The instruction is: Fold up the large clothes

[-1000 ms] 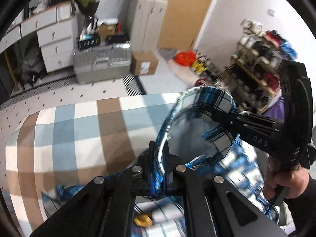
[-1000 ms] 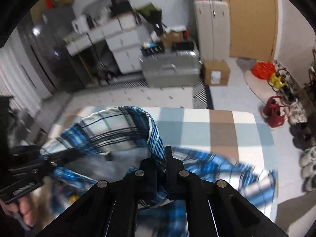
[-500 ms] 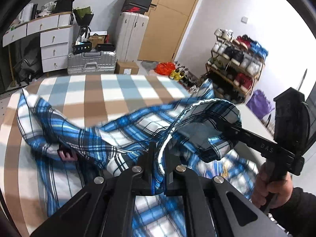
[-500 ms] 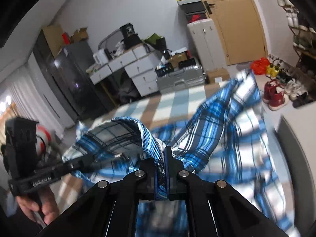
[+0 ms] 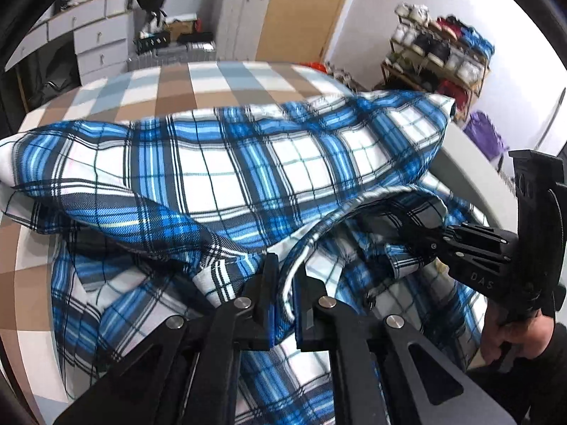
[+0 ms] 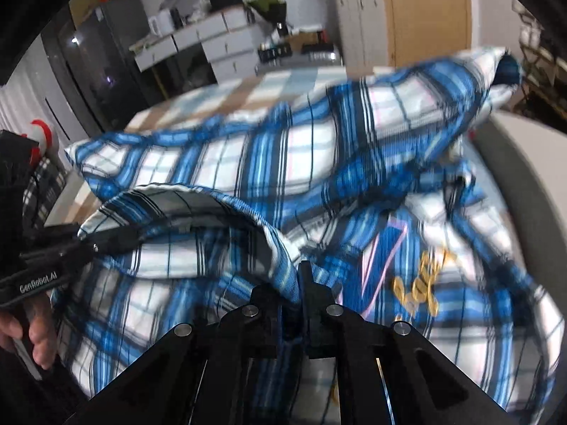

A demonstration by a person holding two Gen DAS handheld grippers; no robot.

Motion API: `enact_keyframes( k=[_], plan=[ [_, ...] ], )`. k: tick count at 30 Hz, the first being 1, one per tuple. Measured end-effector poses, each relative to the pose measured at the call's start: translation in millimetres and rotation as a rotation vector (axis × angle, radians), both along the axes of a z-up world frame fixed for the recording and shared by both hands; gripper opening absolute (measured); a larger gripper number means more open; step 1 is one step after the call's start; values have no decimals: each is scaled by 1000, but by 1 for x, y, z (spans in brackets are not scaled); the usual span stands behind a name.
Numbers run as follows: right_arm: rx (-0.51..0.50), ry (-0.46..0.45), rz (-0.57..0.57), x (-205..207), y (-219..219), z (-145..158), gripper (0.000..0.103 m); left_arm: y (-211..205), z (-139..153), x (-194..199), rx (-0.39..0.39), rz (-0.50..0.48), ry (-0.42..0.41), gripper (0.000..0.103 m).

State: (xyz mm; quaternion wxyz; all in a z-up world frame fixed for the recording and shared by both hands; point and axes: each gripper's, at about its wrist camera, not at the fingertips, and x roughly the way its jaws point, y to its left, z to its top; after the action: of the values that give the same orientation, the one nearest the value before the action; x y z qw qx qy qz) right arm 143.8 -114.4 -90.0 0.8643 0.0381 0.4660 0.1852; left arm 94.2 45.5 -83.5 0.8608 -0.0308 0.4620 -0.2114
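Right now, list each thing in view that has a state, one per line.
plaid shirt: bunched, billowed up over the bed, not yet folded, its edge gripped at two spots.
left gripper: jaws shut on the shirt's edge.
right gripper: jaws shut on the shirt's edge.
checked bed cover: spread flat, partly covered by the shirt.
white drawer unit: drawers shut.
wooden door: shut.

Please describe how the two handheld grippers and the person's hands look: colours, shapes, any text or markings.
Both grippers are matte black, with angular linkage arms and silver round screws. The left gripper carries white "GenRobot.AI" lettering on its side; the right gripper shows "DAS" in faint letters. Bare hands grip the handles; the right hand has a black sleeve. No cables are visible.
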Motion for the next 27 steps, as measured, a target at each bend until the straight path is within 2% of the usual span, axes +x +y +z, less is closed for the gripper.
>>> enact_keyframes(
  k=[1,3,4,5,6,7,8,11,12,15,16,17,19,22,24,25,27],
  plan=[
    [-7,10,1,-1,0,-1,11,1,-2,-2,1,0,10,6],
    [-24,18,27,-4,2,1,20,10,-4,1,-22,-1,47,21],
    [-32,23,50,-7,4,3,31,16,-4,0,-54,3,61,26],
    [-35,23,66,-11,4,6,43,24,-2,-1,-107,6,73,36],
    [-33,27,77,-15,4,7,48,30,1,-1,-154,0,79,48],
    [-23,37,96,-23,2,7,50,38,9,0,-209,2,72,53],
    [-10,43,115,-25,0,12,50,41,14,-2,-228,8,58,62],
    [9,23,129,-36,-14,28,50,47,38,1,-282,3,-6,63],
    [25,1,128,-38,-19,37,51,45,47,4,-283,-7,-38,69],
    [12,-105,74,-27,-35,75,69,29,67,21,-187,18,-130,75],
    [9,-142,47,-15,-37,89,81,26,70,28,-168,31,-137,75],
    [-6,-174,21,1,-35,100,94,21,71,41,-146,49,-129,75],
    [-62,-212,-2,30,-27,115,103,13,66,64,-92,89,-111,75],
    [-203,-199,29,81,-8,117,103,12,33,69,-84,117,-44,75],
    [-276,-171,39,109,-1,106,103,16,4,77,-108,120,83,75],
    [-315,-142,43,124,0,95,103,14,-9,80,-86,107,146,75],
    [-330,-46,10,137,-17,66,102,6,-16,77,-13,68,160,75]
  ],
)
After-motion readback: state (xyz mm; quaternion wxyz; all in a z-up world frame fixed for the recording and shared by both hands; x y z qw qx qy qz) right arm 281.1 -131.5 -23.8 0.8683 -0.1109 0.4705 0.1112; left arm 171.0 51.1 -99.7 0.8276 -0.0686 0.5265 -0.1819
